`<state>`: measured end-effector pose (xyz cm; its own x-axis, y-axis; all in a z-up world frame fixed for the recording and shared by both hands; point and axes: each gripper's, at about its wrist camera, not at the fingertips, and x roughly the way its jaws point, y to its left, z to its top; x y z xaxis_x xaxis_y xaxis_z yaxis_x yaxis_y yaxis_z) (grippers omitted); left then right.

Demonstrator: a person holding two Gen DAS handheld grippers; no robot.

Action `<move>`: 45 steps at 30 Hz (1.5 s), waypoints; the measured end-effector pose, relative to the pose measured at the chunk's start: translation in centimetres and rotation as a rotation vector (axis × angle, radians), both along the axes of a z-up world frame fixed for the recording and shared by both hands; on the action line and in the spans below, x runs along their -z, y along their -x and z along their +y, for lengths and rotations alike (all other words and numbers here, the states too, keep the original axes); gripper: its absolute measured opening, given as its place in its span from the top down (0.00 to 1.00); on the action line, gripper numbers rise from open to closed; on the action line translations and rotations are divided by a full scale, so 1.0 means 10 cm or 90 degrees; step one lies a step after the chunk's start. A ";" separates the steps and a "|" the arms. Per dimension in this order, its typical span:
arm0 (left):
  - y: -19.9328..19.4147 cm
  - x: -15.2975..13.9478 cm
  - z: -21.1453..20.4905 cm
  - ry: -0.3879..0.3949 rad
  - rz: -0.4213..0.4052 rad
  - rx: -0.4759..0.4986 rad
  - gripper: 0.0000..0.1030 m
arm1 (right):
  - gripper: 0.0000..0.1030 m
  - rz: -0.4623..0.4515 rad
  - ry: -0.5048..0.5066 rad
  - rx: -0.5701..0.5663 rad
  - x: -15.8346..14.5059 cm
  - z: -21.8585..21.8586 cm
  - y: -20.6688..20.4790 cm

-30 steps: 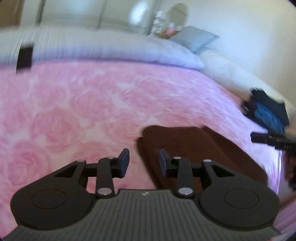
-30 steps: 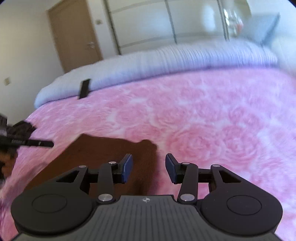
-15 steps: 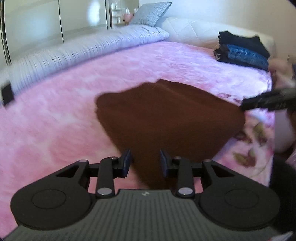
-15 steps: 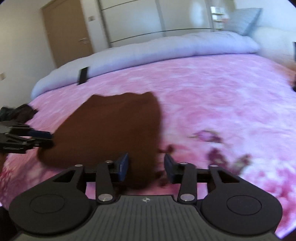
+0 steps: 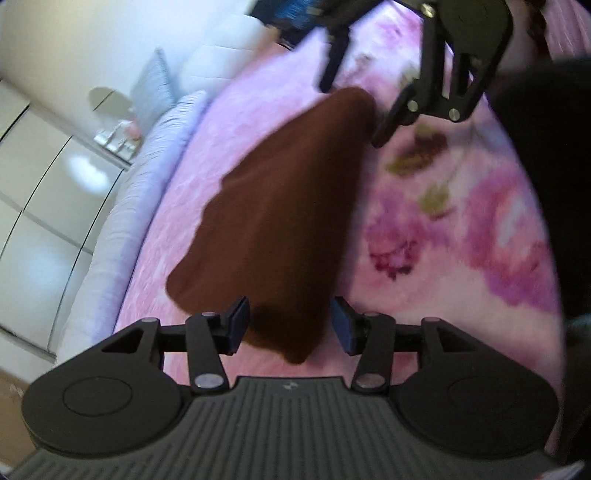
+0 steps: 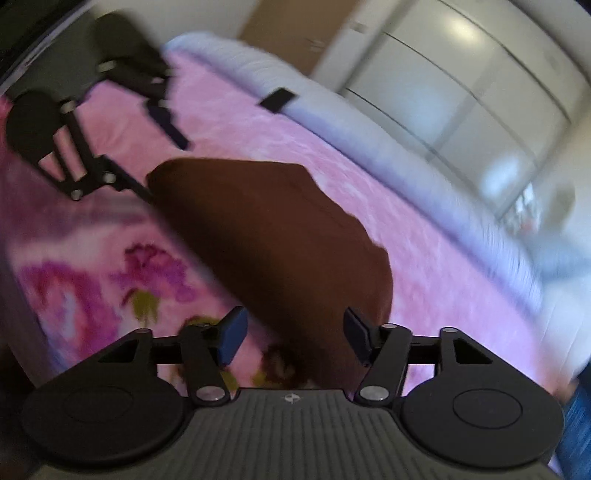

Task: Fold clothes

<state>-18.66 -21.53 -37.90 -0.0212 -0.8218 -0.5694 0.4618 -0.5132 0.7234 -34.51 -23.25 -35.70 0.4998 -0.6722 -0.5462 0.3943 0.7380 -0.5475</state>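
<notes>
A brown folded garment (image 5: 280, 221) lies flat on the pink floral bedspread (image 5: 443, 229). My left gripper (image 5: 290, 325) is open, and the garment's near corner sits between its blue-padded fingers. My right gripper (image 6: 295, 339) is open too, with the opposite end of the brown garment (image 6: 277, 236) between its fingers. Each gripper shows in the other's view: the right gripper (image 5: 356, 99) straddles the far corner, and the left gripper (image 6: 159, 162) stands at the far end. Whether any pad touches the cloth is unclear.
A stack of folded dark and blue clothes (image 5: 291, 14) sits at the bed's far edge. A lilac duvet (image 5: 155, 177) and a grey pillow (image 5: 155, 88) border the pink cover. A black item (image 6: 277, 98) lies on the duvet. A person's dark clothing (image 5: 554, 184) fills the right side.
Both grippers have swung round to opposite ends of the brown garment and now face each other across it. Both stand wider open than before.
</notes>
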 end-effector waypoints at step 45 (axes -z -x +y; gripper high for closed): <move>0.00 -0.47 0.18 -0.041 0.199 -0.176 0.45 | 0.52 0.223 0.140 -0.078 0.23 0.56 -0.04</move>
<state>-18.68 -19.70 -33.21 0.0149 -0.7839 -0.6207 0.7802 -0.3792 0.4976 -34.15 -17.70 -38.02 0.3929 -0.7385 -0.5479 0.0726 0.6188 -0.7822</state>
